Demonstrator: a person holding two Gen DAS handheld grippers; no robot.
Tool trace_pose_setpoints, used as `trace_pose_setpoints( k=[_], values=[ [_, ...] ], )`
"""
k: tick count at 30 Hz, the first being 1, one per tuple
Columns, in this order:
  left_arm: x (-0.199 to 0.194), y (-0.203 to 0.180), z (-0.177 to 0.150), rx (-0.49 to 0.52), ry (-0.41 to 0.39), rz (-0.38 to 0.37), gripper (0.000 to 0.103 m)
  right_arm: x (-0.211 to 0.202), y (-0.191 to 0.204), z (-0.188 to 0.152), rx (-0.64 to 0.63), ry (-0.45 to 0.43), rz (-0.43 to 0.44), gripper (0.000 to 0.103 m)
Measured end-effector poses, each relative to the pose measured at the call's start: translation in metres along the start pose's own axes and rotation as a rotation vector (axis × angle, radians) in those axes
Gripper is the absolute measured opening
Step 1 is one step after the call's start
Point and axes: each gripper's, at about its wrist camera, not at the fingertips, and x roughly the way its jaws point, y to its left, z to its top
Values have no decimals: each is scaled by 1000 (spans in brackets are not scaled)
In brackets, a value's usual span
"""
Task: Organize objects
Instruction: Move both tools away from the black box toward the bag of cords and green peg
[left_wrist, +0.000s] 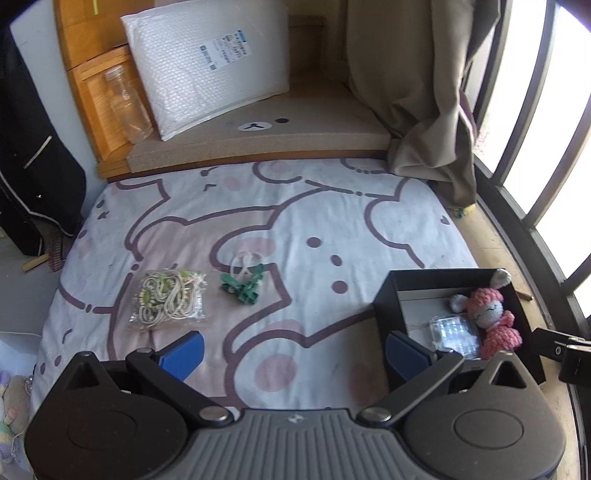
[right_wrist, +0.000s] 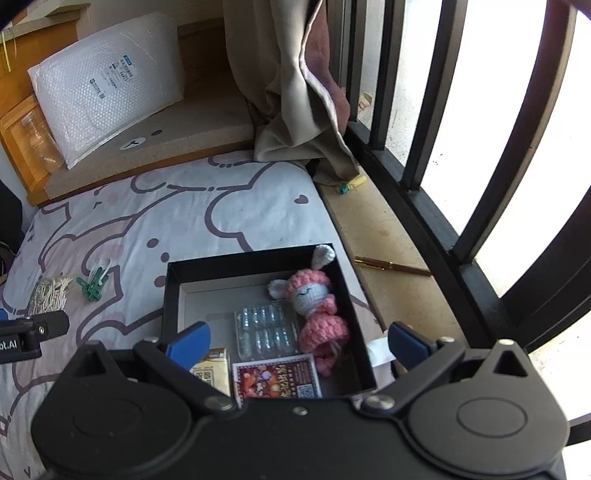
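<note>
1. Nearest, left hand-held gripper: blue fingers spread wide apart, nothing between them, hovering over the bed sheet.
2. Right hand-held gripper: also spread apart and empty, hanging over the near edge of the black box.
3. Inside the black box already: blister pack of pills, pink crocheted doll along the right wall, printed red card and a yellowish packet close to the near wall.
4. Still loose on the sheet, left of the box: clear bag of beaded cords, and just beside it, a little farther, green clothes pegs with a small white loop touching them.
5. Probably next: the bag, being nearest to the left fingers. Better to come down over its middle, to close on the crinkly plastic and not only on a corner, then to lift high enough to pass over the box wall.
6. For the pegs: to pinch the whole cluster, because single pegs may slip apart and the loop may stay behind.
7. Free floor of the box seems to be at the far left; good to drop there.
8. Farther off: pen on the wooden ledge, bubble mailer, curtain.
</note>
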Motion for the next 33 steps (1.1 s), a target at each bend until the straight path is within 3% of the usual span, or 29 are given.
trace_pose_setpoints(
  k=[21, 33],
  values=[
    [-4, 79, -4, -78, -8, 113, 103, 14, 83, 9, -79, 0, 99, 103],
    [-5, 105, 0, -102, -50, 163, 103, 14, 106, 12, -100, -24, 123, 103]
  ],
)
